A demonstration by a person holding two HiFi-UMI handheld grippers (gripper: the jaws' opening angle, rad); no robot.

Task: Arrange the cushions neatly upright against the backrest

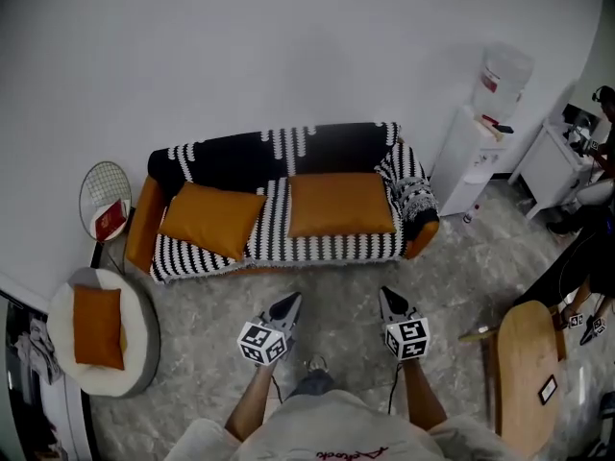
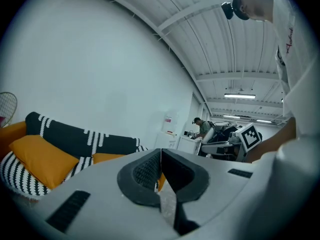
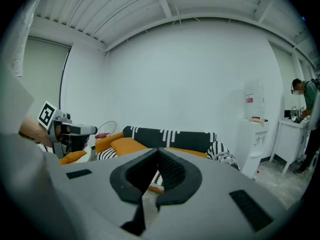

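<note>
Left claw (image 1: 291,300) and right claw (image 1: 386,295) both pinched shut, nothing in either. Both hang over floor (image 1: 341,281) in front of sofa (image 1: 279,243), not touching it. Left cushion (image 1: 211,219) sits skewed on seat, corner poking toward front edge. Right cushion (image 1: 341,205) squarer, top edge at backrest (image 1: 250,154). Third cushion (image 1: 98,327) off on round white chair (image 1: 136,320), left of sofa. Water cooler (image 1: 476,152) on right.

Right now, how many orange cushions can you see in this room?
3. The left cushion lies askew on the sofa, the right cushion lies flat beside it, and the third cushion is on the round white chair at far left. More may be hidden from view.
</note>
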